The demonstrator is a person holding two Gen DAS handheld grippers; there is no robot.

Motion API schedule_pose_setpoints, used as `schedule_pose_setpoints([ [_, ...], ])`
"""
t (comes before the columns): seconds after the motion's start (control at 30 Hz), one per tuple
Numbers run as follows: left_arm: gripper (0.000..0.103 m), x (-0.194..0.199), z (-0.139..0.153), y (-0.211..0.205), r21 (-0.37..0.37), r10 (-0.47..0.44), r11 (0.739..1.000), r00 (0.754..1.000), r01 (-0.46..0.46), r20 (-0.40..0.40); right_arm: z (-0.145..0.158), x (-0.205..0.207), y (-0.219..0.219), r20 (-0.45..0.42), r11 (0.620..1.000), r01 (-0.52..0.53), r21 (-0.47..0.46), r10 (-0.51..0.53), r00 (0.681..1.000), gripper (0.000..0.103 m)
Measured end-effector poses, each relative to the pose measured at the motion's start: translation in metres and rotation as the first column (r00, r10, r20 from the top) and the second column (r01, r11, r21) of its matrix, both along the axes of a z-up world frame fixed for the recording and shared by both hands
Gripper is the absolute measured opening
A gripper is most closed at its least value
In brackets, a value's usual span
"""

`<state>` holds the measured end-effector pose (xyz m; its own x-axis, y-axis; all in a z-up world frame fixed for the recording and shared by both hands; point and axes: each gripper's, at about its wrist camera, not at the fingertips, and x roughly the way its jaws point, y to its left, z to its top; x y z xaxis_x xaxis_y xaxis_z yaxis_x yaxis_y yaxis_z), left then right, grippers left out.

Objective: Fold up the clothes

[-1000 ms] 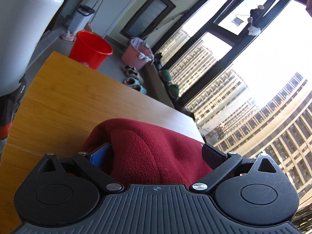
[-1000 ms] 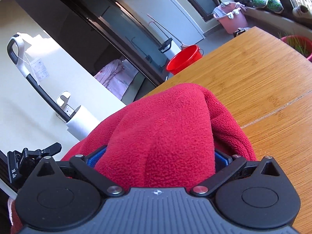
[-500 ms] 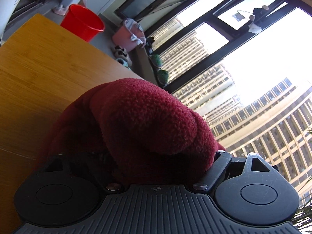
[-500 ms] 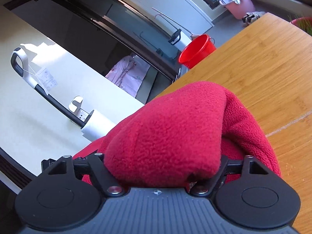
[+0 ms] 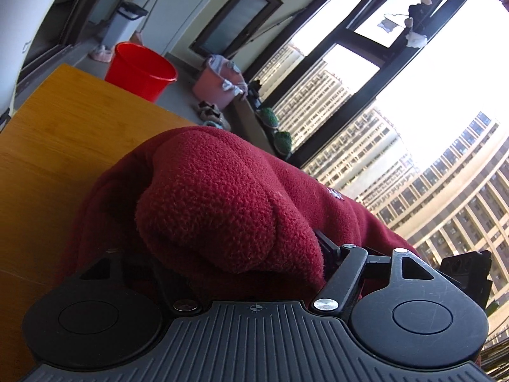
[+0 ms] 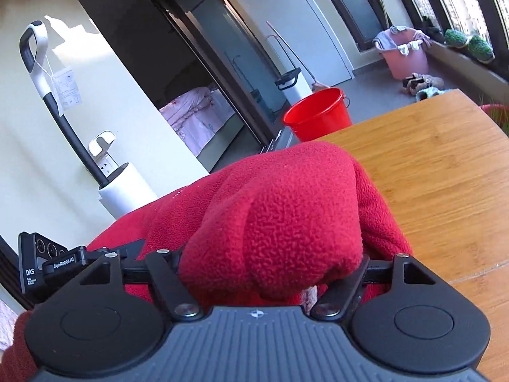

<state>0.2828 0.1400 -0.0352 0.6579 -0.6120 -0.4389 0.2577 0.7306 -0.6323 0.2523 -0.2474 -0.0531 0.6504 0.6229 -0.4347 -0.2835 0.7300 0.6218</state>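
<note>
Red fleece (image 5: 222,203) is bunched between both grippers – left gripper (image 5: 229,254) & right gripper (image 6: 273,264) clamped on it after closing, right's jaws just reopening slightly; wooden table (image 6: 445,165) at 2 o'clock.

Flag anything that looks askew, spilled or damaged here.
Nothing stands out. The red fleece is bunched in both grippers' jaws above the wooden table, as folding would have it; the red bucket stands upright on the floor.
</note>
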Motion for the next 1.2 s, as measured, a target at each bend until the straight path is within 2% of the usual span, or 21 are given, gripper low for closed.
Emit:
schedule_pose_setpoints([
  [0.03,0.077,-0.003,-0.001,0.001,0.001,0.003,1.0,1.0,-0.003,0.0,-0.001,0.0,0.001,-0.029,0.998,-0.007,0.056,0.008,1.0,0.079],
  [0.07,0.077,-0.004,-0.003,0.001,-0.009,0.005,1.0,1.0,-0.005,-0.004,-0.002,0.001,0.003,-0.055,0.993,0.001,0.12,0.006,0.998,0.092],
  [0.1,0.077,-0.005,-0.004,0.002,-0.02,0.008,1.0,1.0,-0.008,-0.009,-0.003,0.002,0.007,-0.078,0.987,0.017,0.16,-0.005,0.997,0.098],
  [0.13,0.077,-0.006,-0.006,0.003,-0.034,0.009,0.999,1.0,-0.01,-0.017,-0.006,0.006,0.012,-0.088,0.988,0.043,0.146,-0.03,0.996,0.098],
  [0.2,0.078,-0.008,-0.006,0.004,-0.039,0.005,0.999,1.0,-0.006,-0.027,-0.013,0.011,0.022,-0.088,0.994,0.068,0.081,-0.061,0.994,0.091],
  [0.23,0.077,-0.011,-0.002,0.004,-0.022,0.001,1.0,1.0,-0.002,-0.022,-0.017,0.012,0.024,-0.079,0.995,0.057,0.084,-0.05,0.996,0.09],
  [0.3,0.078,-0.019,0.012,0.011,0.009,-0.01,1.0,1.0,0.01,0.015,-0.018,0.007,0.023,-0.044,0.996,0.031,0.083,-0.027,0.999,0.077],
  [0.33,0.08,-0.024,0.02,0.015,0.011,-0.019,1.0,0.999,0.019,0.036,-0.016,0.004,0.022,-0.028,0.997,0.018,0.075,-0.016,0.999,0.073],
  [0.4,0.094,-0.028,0.034,0.03,-0.053,-0.033,0.998,0.998,0.036,0.059,-0.015,-0.002,0.02,-0.002,0.998,-0.007,0.06,0.007,1.0,0.067],
  [0.47,0.099,-0.022,0.039,0.04,-0.104,-0.019,0.994,0.999,0.023,0.041,-0.015,-0.004,0.019,0.007,0.998,-0.02,0.057,0.02,1.0,0.065],
  [0.53,0.1,-0.008,0.036,0.043,-0.122,-0.007,0.993,1.0,0.007,0.002,-0.015,-0.007,0.02,0.018,0.999,-0.027,0.045,0.026,0.999,0.064],
  [0.67,0.1,0.029,0.012,0.039,-0.168,-0.035,0.986,0.992,0.014,-0.125,-0.013,-0.008,0.02,0.028,0.998,-0.047,0.029,0.046,0.999,0.064],
  [0.73,0.099,0.042,-0.002,0.035,-0.186,-0.052,0.982,0.983,0.019,-0.178,-0.015,-0.006,0.017,0.028,0.998,-0.052,0.034,0.051,0.998,0.064],
  [0.77,0.092,0.045,-0.007,0.031,-0.175,-0.065,0.984,0.981,0.032,-0.183,-0.016,-0.004,0.016,0.03,0.998,-0.054,0.036,0.053,0.998,0.064],
  [0.83,0.087,0.045,-0.009,0.025,-0.157,-0.066,0.987,0.988,0.044,-0.142,-0.017,0.004,0.016,0.036,0.998,-0.06,0.036,0.058,0.998,0.064],
  [0.87,0.078,0.045,-0.009,0.023,-0.149,-0.066,0.988,0.99,0.048,-0.123,-0.016,0.009,0.017,0.043,0.998,-0.062,0.031,0.06,0.997,0.064],
  [0.9,0.074,0.05,-0.007,0.022,-0.15,-0.059,0.988,0.992,0.041,-0.114,-0.012,0.017,0.019,0.057,0.998,-0.062,0.016,0.061,0.997,0.064],
  [1.07,0.067,0.086,0.015,0.017,-0.111,-0.01,0.994,0.997,0.001,-0.074,0.014,0.062,0.028,0.14,0.997,-0.032,-0.065,0.041,0.989,0.058],
  [1.2,0.067,0.086,0.046,0.009,-0.085,-0.006,0.996,0.999,0.01,0.046,0.035,0.062,0.023,0.206,0.999,-0.03,-0.028,0.035,0.978,0.056],
])
